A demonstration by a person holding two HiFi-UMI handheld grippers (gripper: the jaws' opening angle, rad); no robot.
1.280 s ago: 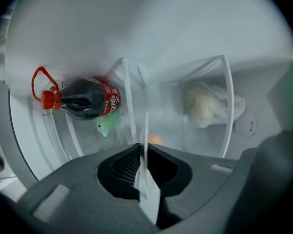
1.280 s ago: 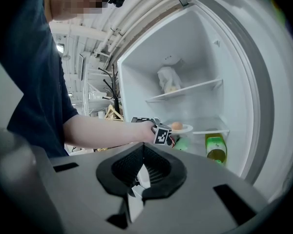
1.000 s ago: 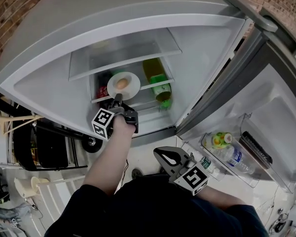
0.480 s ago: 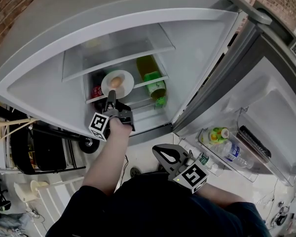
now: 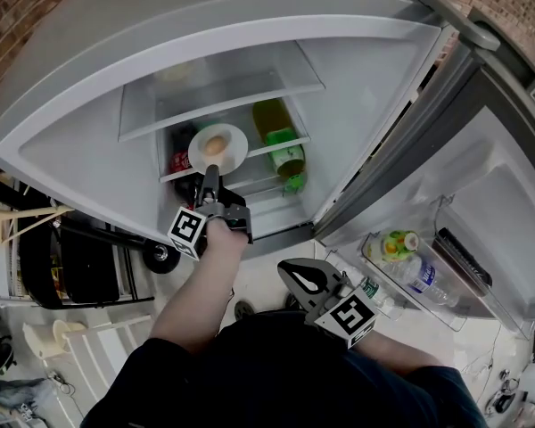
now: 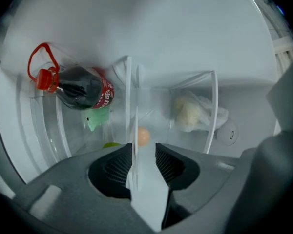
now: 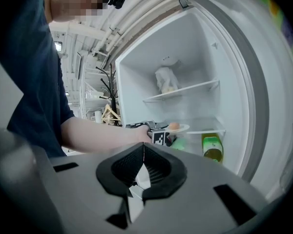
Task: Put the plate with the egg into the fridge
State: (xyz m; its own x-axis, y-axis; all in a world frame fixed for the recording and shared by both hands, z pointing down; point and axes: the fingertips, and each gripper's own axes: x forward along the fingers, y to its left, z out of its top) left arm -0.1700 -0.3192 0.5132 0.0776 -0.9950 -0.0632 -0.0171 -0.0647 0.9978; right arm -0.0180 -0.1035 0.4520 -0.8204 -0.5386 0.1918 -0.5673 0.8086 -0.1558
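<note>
Opening jaws of the left gripper (image 6: 142, 150) around the plate (image 5: 235, 151) rim, frame centre; holding the right gripper (image 7: 143, 152) closed, empty. Judging plate stiff, slick, light, egg (image 5: 216, 144) roll-prone: gripping rim, level.

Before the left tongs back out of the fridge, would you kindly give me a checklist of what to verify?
1. Plate lies flat on the shelf: ok.
2. Egg sits on the plate: ok.
3. Left tongs free of the plate: cannot tell. They are opening, but the rim stands between them, close to one pad.
4. Right tongs shut, empty and held low, away from the fridge: ok.
5. Door swung wide, out of the arm's way back: ok.
</note>
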